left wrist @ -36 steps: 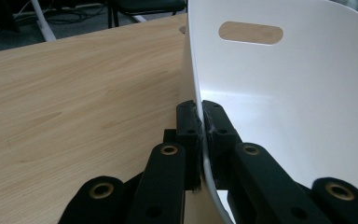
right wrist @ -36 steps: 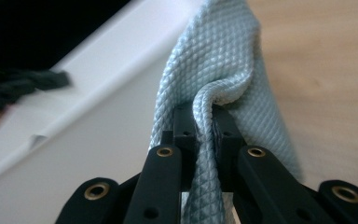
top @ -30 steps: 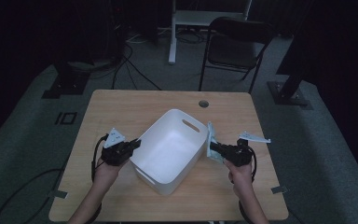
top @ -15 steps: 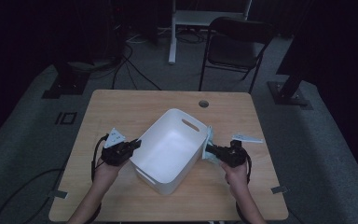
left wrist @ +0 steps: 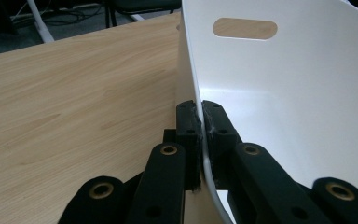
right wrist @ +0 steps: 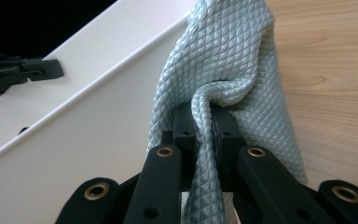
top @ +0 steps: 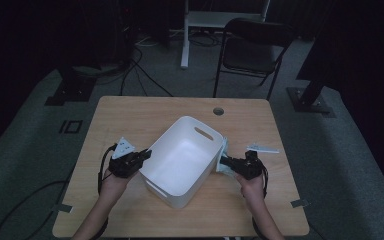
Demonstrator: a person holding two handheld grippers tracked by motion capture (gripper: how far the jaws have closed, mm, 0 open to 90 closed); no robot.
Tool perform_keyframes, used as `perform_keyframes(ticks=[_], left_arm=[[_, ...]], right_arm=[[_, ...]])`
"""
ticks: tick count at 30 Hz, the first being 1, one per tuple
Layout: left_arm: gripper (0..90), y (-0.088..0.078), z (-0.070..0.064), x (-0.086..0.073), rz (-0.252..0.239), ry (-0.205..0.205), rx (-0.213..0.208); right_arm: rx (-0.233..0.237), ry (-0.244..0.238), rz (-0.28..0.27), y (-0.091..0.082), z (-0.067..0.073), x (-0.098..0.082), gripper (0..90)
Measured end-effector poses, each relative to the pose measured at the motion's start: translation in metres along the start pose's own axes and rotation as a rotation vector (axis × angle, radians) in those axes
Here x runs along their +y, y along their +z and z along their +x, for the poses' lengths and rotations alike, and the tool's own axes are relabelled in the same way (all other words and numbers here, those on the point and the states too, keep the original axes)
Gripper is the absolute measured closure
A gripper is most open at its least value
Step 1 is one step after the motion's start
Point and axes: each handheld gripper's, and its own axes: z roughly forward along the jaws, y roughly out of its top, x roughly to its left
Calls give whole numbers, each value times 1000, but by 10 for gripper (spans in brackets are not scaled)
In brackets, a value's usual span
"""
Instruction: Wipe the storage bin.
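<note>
The white tub sits tilted at the middle of the wooden bench, its 9 o'clock rim clamped by the left tongs, while at 3 o'clock the right tongs pinch a pale blue cloth pressed against its outer wall.

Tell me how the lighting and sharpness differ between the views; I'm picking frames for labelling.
High view: dim, room behind nearly black, white bin brightest. Left gripper view: evenly lit, table grain crisp, bin wall near the jaws slightly soft. Right gripper view: cloth weave sharp, black background upper left.
</note>
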Motion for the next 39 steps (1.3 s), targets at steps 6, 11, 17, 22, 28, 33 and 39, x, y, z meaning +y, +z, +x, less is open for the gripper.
perform_keyframes(ticks=[6,11,17,22,28,33,39], left_arm=[[867,0,0,0,0,0,0],[867,0,0,0,1,0,-1],[867,0,0,0,0,-1,1],[866,0,0,0,0,-2,1],[866,0,0,0,0,-1,4],[865,0,-1,0,0,0,5],[865,0,-1,0,-1,-3,13]], right_arm=[[-21,8,26,5,-4,-4,832],[-25,19,43,7,-7,-6,832],[-33,34,63,11,-10,-9,831],[-45,35,81,14,-12,-11,830],[-57,44,100,19,-16,-14,829],[-60,61,118,23,-20,-18,830],[-66,93,143,29,-27,-22,829]])
